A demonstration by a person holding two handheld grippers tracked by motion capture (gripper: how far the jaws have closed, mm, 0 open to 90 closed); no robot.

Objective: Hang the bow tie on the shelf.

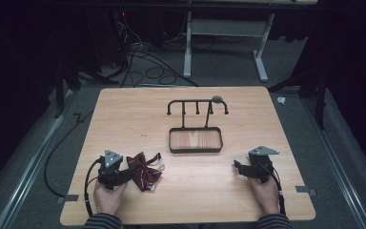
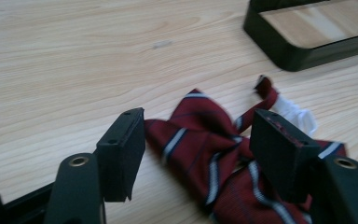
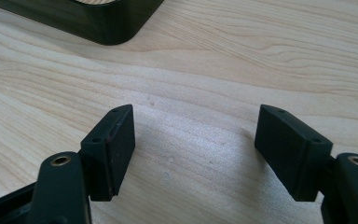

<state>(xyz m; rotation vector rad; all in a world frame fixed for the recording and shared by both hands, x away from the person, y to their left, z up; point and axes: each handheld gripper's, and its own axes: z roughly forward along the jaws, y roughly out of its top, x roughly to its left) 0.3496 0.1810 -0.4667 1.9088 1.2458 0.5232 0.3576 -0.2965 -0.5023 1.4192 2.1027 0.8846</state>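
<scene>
Left gripper lining up on the striped bow tie, right one just parked

High view: the bow tie (image 1: 144,171) lies crumpled on the table (image 1: 124,109) near the front left, right beside the left gripper (image 1: 124,174); the right gripper (image 1: 242,168) sits well apart on bare wood, and the stand with hooks (image 1: 198,106) and its tray (image 1: 195,140) wait in the middle. Left gripper view: jaws spread wide with the tie's dark red cloth between them, pads not pressing yet, white strap (image 2: 298,114) trailing off toward the tray. Right gripper view: jaws open over bare table, nothing between. Looks like the grab step; next it probably needs to close on the tie's middle.
</scene>
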